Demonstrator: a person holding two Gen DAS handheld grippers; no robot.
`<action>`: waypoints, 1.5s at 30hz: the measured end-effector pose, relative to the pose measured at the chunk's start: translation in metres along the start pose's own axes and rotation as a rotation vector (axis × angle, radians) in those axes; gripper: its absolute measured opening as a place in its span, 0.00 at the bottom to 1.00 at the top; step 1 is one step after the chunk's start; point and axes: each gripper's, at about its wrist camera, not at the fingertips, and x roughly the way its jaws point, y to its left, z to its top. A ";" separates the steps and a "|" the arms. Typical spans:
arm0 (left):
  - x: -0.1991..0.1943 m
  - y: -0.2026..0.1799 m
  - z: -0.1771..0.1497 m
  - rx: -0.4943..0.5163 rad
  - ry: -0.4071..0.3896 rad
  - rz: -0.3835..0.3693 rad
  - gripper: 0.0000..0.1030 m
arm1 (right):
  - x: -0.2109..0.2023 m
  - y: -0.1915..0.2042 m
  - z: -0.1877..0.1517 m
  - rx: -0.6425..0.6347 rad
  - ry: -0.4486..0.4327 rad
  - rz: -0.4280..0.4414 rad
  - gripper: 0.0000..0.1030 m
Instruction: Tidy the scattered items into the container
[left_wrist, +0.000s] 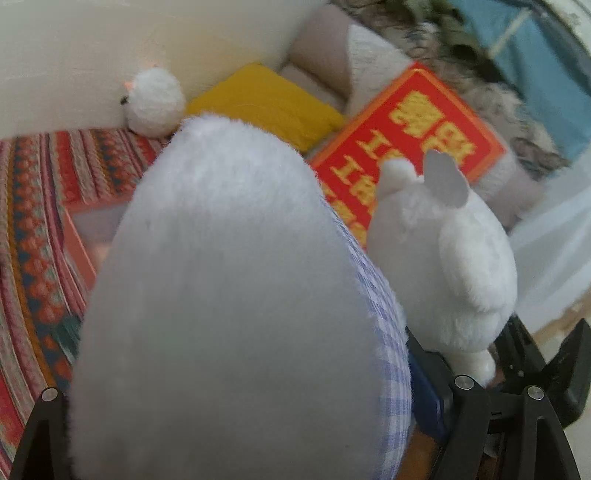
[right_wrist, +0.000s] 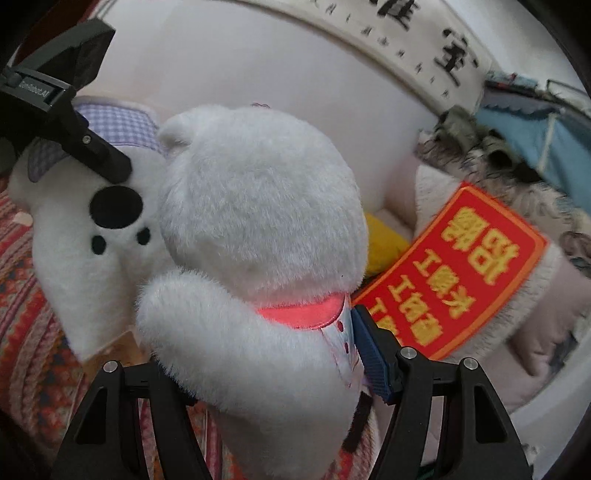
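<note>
Nearest, the right gripper (right_wrist: 280, 376) has its fingers pinching a soft, light white plush bear with a pink collar (right_wrist: 258, 229) at its squashy body, the left gripper (left_wrist: 240, 398) likewise squeezes a white plush toy with lilac gingham trim (left_wrist: 221, 295), both held above the striped woven rug (left_wrist: 33, 221), with an orange-rimmed container (left_wrist: 79, 251) beyond.

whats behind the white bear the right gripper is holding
Behind the white bear: a yellow cushion, a red cushion and a white wall. The bear covers most of the yellow cushion.
</note>
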 end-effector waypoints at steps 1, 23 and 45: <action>0.009 0.004 0.003 0.012 0.013 0.031 0.83 | 0.022 -0.006 0.004 0.011 0.015 0.014 0.68; 0.038 0.023 0.025 0.268 -0.024 0.636 0.92 | 0.043 0.088 -0.002 -0.010 -0.022 0.120 1.00; -0.081 -0.123 -0.176 0.436 -0.349 0.753 0.99 | -0.160 0.126 -0.044 0.458 0.087 0.228 1.00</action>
